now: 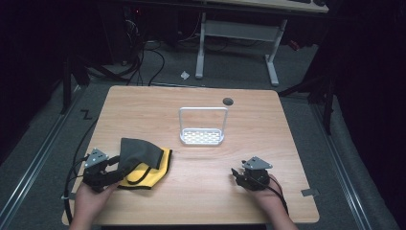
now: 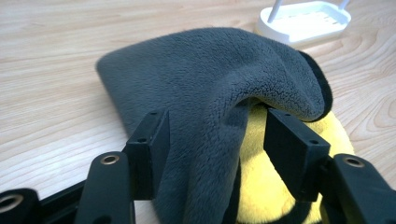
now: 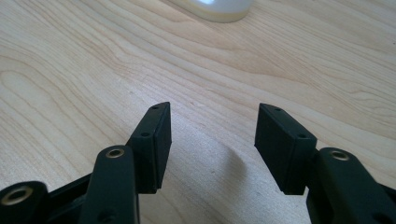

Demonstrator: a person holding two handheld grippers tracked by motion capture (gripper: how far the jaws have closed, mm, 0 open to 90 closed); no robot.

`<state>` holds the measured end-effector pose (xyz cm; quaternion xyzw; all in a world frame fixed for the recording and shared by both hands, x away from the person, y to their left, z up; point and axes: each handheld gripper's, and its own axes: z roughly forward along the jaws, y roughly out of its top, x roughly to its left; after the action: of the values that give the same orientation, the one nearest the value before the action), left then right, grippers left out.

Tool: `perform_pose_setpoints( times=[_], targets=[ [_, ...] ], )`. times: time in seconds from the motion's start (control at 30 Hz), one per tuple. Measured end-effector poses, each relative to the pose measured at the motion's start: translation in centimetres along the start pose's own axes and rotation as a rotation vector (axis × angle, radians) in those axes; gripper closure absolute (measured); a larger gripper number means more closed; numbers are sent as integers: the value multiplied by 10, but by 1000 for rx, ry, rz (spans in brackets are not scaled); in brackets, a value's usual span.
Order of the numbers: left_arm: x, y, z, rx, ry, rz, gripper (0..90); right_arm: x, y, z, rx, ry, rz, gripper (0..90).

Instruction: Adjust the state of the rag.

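Note:
A fleece cloth, grey point(image 1: 136, 151) on one face and yellow point(image 1: 160, 165) on the other, lies folded at the table's front left. My left gripper point(image 1: 114, 168) stands open at its near edge. In the left gripper view a raised grey fold point(image 2: 210, 79) runs between the jaws of that gripper point(image 2: 215, 135); the left jaw touches it, the right jaw stands clear over the yellow face point(image 2: 266, 186). My right gripper point(image 1: 235, 173) is open above bare wood at the front right, with nothing between its jaws point(image 3: 212, 130).
A small white rack point(image 1: 202, 138) with a tall wire handle stands mid-table, and its base also shows in the gripper views point(image 2: 303, 21) point(image 3: 217, 9). A dark round grommet point(image 1: 228, 101) sits near the wooden table's point(image 1: 268, 124) far edge. Another desk's legs point(image 1: 237, 31) stand behind.

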<state>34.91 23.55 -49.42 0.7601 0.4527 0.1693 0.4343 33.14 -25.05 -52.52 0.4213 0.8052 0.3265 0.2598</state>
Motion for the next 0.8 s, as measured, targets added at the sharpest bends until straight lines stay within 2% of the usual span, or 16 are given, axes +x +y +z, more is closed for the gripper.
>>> perform_pose_setpoints(
  times=[0.1,0.17,0.2,0.27,0.3,0.33,0.37,0.4,0.43,0.57,0.67,0.7,0.73,0.77,0.8],
  targets=[
    [0,0,8,25,-1,-4,419,0,0,0,1,1,-2,466],
    [2,-2,18,72,2,-15,544,1,0,0,-1,3,-3,466],
    [2,-4,23,100,11,-15,544,1,0,0,-1,3,-3,466],
    [2,-7,30,142,35,-10,687,1,0,0,-1,3,-2,466],
    [2,-9,32,148,45,-5,772,1,0,0,-2,3,0,466],
    [2,-9,32,151,45,-2,802,1,0,0,-1,3,-1,466],
    [2,-9,32,151,45,-2,818,1,0,0,-2,3,-1,466],
    [-1,-10,33,151,50,22,822,1,0,0,-1,4,-1,466],
    [-1,-11,33,150,48,27,823,1,0,0,0,3,-1,466],
    [-7,-12,33,150,31,34,822,2,0,0,0,6,-3,466],
    [-22,-14,35,151,7,48,818,2,0,0,1,9,-3,466],
    [-22,-14,35,151,7,48,816,2,0,0,0,9,-5,466],
    [-32,-14,36,153,-6,63,816,3,0,0,0,10,-7,466],
    [-32,-14,36,153,-6,63,815,3,0,0,0,10,-7,466],
    [-42,-14,38,154,-12,73,812,3,0,0,0,12,-8,466]
  ],
)
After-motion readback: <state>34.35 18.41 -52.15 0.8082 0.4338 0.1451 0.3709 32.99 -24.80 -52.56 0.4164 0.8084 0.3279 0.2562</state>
